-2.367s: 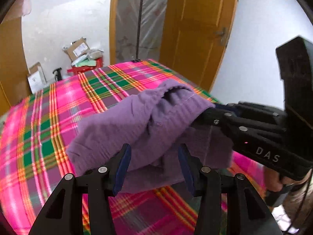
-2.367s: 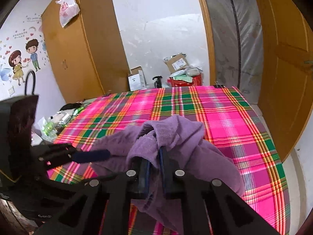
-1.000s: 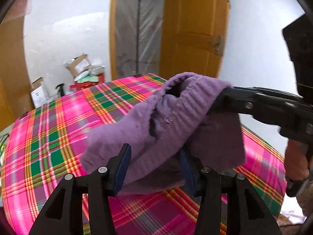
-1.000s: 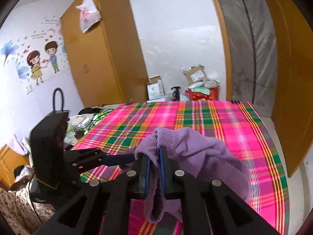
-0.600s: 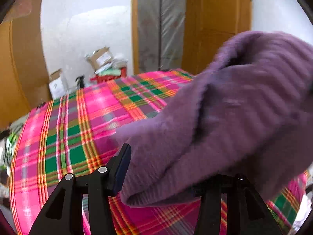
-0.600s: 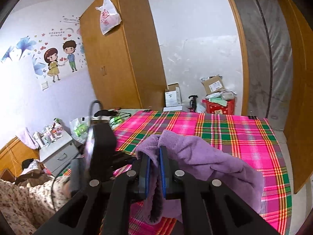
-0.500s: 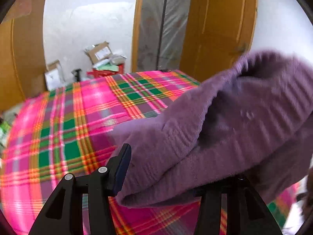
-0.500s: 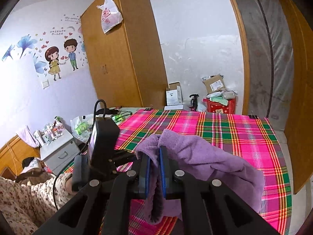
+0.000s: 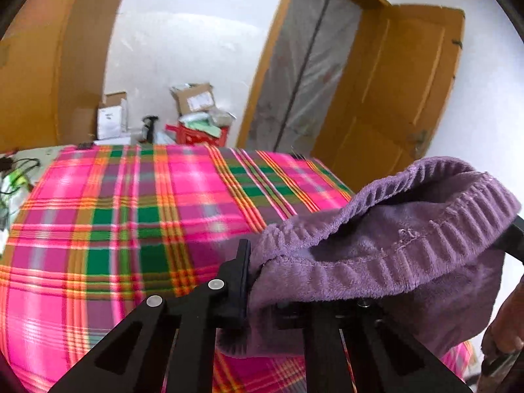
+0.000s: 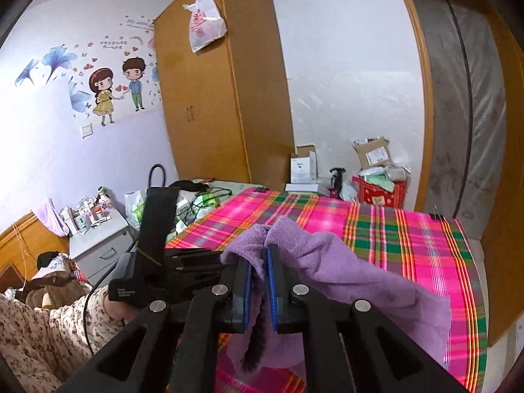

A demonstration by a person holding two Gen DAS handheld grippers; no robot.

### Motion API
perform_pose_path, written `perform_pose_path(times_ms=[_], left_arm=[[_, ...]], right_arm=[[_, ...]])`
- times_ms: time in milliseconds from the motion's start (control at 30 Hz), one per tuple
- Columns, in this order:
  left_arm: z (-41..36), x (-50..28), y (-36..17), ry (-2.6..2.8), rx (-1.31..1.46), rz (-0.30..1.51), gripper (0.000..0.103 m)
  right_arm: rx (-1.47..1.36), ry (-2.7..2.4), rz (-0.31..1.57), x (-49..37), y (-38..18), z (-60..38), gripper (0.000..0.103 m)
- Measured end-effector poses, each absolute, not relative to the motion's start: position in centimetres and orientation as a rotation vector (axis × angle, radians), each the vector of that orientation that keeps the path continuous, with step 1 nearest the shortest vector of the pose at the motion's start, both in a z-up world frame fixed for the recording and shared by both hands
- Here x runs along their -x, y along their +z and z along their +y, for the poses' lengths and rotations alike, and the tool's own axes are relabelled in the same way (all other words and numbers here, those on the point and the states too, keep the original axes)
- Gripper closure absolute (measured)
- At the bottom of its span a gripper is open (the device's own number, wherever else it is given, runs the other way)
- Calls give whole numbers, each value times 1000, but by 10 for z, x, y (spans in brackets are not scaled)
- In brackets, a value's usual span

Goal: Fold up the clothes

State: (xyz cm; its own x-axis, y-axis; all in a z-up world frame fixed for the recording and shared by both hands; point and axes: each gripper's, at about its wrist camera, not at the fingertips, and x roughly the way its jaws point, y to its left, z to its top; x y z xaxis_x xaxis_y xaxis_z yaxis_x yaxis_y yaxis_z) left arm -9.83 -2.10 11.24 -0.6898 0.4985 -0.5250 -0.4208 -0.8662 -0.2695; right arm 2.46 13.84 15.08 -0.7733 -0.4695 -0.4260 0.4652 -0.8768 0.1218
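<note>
A purple fleece garment with a ribbed waistband hangs in the air above the bed's pink and green plaid blanket. My left gripper is shut on one end of the waistband; its right finger is hidden under the cloth. My right gripper is shut on another fold of the garment, blue pads pressing the cloth. In the right wrist view the left gripper reaches in from the left and touches the garment. The right gripper's black finger shows at the right edge.
A wooden wardrobe stands at the back left, and an open door at the right. Cardboard boxes and a red crate sit beyond the bed. A cluttered nightstand and a floral sleeve are at the left.
The garment was lifted off the blanket and swung close to the left camera. My left gripper, open before, has closed on the waistband. The right gripper kept its hold.
</note>
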Motion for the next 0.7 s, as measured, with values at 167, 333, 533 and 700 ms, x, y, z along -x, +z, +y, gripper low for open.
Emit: perform_pose_path(times_ms=[167,333,533,700], left_arm=[[-57,96,124,2591,806,-223,93],[-91,91,126,2684,824,-272,93],[-126,83,122,2761,869,-326,93],[-153,87,115,2822,921,-365,93]], right_arm=[[-566,-2510,8,-7,161,116,94],[-553,-2436,-2,18,161,87,94],[-588,-2331,-21,43,151,53,94],[-641,-2234,-75,58,137,24,94]])
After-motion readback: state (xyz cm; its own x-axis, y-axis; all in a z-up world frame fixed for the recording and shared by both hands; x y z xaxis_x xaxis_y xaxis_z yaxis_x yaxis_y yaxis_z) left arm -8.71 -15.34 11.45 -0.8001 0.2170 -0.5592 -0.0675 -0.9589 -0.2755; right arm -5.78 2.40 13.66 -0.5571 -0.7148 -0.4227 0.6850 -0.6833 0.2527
